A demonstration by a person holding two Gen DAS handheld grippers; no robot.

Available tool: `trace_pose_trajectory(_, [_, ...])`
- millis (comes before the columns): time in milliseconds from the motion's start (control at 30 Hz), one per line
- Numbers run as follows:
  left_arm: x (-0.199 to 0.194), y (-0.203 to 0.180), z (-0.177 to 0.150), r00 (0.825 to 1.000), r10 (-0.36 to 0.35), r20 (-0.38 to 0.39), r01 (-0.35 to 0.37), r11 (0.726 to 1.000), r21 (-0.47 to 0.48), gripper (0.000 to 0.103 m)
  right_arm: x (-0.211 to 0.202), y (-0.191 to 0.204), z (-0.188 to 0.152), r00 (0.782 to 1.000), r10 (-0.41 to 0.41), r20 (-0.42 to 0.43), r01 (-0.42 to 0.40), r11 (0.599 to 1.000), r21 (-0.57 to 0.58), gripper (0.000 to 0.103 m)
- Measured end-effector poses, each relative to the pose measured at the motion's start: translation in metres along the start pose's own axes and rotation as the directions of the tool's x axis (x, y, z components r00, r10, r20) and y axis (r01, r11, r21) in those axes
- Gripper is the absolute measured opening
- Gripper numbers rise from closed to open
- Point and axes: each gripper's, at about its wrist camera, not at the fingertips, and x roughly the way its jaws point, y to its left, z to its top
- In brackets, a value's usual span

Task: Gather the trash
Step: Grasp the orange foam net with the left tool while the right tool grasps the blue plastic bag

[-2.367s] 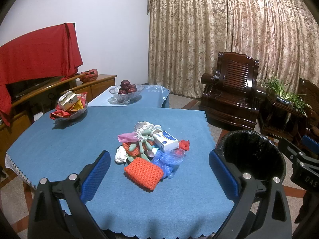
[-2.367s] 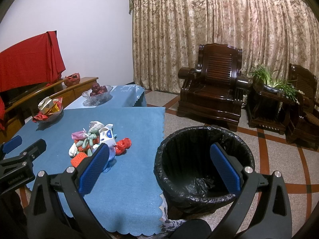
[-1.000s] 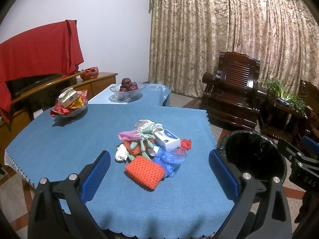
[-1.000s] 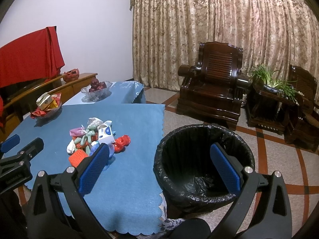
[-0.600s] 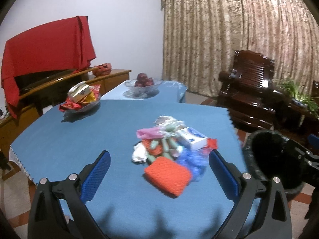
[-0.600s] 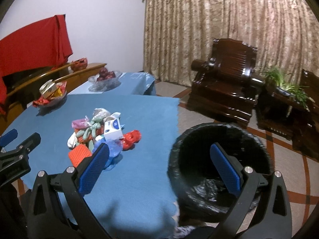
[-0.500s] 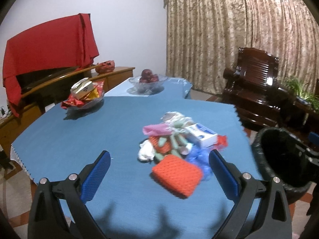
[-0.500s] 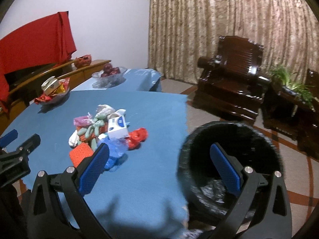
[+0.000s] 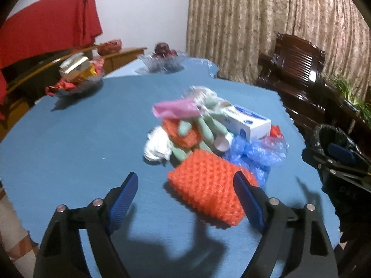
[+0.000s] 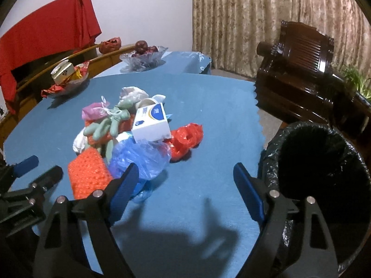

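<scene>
A: Trash pile [image 10: 129, 136] location?
B: Centre of frame on the blue table [image 10: 208, 106]. Black-lined bin [image 10: 324, 162] at right edge, beside the table.
A: Largest items?
B: Orange mesh pad [image 9: 208, 190], blue bag [image 10: 143, 157], white box [image 10: 151, 122], red wrapper [image 10: 187, 136].
A: Grippers?
B: Left gripper [image 9: 185, 194]: jaws wide, just been closing, holding nothing; pad lies between them. Right gripper [image 10: 185, 185]: same, only bare cloth between.

Home living room; carved armchair [image 10: 301, 69]; curtains [image 10: 255, 18]; fruit bowl [image 10: 145, 56]
</scene>
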Motion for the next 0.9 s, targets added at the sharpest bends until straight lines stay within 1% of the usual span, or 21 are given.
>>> trace_pose_trajectory(67, [0.010, -0.005, -0.003, 1.000, -0.010, -0.029, 0.011, 1.000, 0.016, 0.073, 0.006, -0.001, -0.002, 1.000, -0.014, -0.004, 0.014, 1.000, -0.014, 0.081])
trace_pose_trajectory(100, [0.016, -0.008, -0.005, 0.999, -0.014, -0.044, 0.015, 1.000, 0.020, 0.067, 0.008, -0.001, -0.003, 1.000, -0.018, -0.007, 0.017, 1.000, -0.018, 0.081])
trace_pose_trajectory(133, [0.020, -0.009, -0.006, 0.998, -0.016, -0.053, 0.017, 1.000, 0.022, 0.065, 0.011, -0.002, -0.003, 1.000, -0.018, -0.010, 0.018, 1.000, -0.019, 0.081])
trace_pose_trajectory(233, [0.032, -0.010, -0.010, 0.996, -0.030, -0.087, 0.031, 0.999, 0.007, 0.064, 0.016, -0.001, -0.004, 1.000, -0.020, -0.015, 0.020, 1.000, -0.024, 0.081])
trace_pose_trajectory(267, [0.035, -0.010, -0.010, 0.994, -0.052, -0.099, 0.051, 0.999, -0.010, 0.058, 0.017, 0.000, -0.004, 1.000, -0.019, -0.015, 0.019, 0.999, -0.026, 0.081])
trace_pose_trajectory(300, [0.037, -0.011, -0.010, 0.992, -0.070, -0.104, 0.068, 0.998, -0.019, 0.048, 0.017, -0.001, -0.004, 1.000, -0.017, -0.015, 0.017, 0.999, -0.028, 0.081])
trace_pose_trajectory(333, [0.039, -0.011, -0.010, 0.991, -0.083, -0.107, 0.081, 0.996, -0.022, 0.045, 0.017, 0.001, -0.003, 1.000, -0.014, -0.014, 0.014, 0.999, -0.034, 0.081])
trace_pose_trajectory(367, [0.039, -0.012, -0.010, 0.991, -0.086, -0.107, 0.084, 0.996, -0.022, 0.039, 0.017, 0.001, -0.003, 1.000, -0.011, -0.011, 0.010, 0.999, -0.040, 0.081])
trace_pose_trajectory(400, [0.040, -0.013, -0.010, 0.990, -0.092, -0.106, 0.090, 0.996, -0.021, 0.028, 0.018, 0.005, -0.003, 1.000, -0.003, -0.007, 0.002, 0.998, -0.058, 0.082])
trace_pose_trajectory(467, [0.039, -0.012, -0.009, 0.991, -0.095, -0.097, 0.093, 0.995, -0.024, 0.017, 0.018, 0.010, -0.002, 1.000, 0.012, -0.004, -0.013, 0.997, -0.078, 0.082])
trace_pose_trajectory(500, [0.038, -0.010, -0.009, 0.991, -0.102, -0.090, 0.100, 0.995, -0.028, 0.014, 0.019, 0.012, -0.002, 1.000, 0.019, -0.004, -0.019, 0.997, -0.080, 0.082])
trace_pose_trajectory(600, [0.031, -0.006, -0.008, 0.993, -0.105, -0.062, 0.103, 0.994, -0.040, 0.011, 0.023, 0.019, -0.001, 0.999, 0.042, -0.009, -0.043, 0.996, -0.080, 0.082])
trace_pose_trajectory(733, [0.017, 0.004, -0.003, 0.997, -0.076, -0.022, 0.075, 0.996, -0.047, 0.011, 0.029, 0.031, 0.003, 0.998, 0.069, -0.013, -0.070, 0.993, -0.091, 0.082])
trace_pose_trajectory(900, [0.006, 0.029, -0.002, 1.000, -0.014, -0.008, 0.013, 0.999, -0.053, 0.011, 0.044, 0.044, 0.005, 0.995, 0.087, -0.040, -0.090, 0.991, -0.097, 0.083])
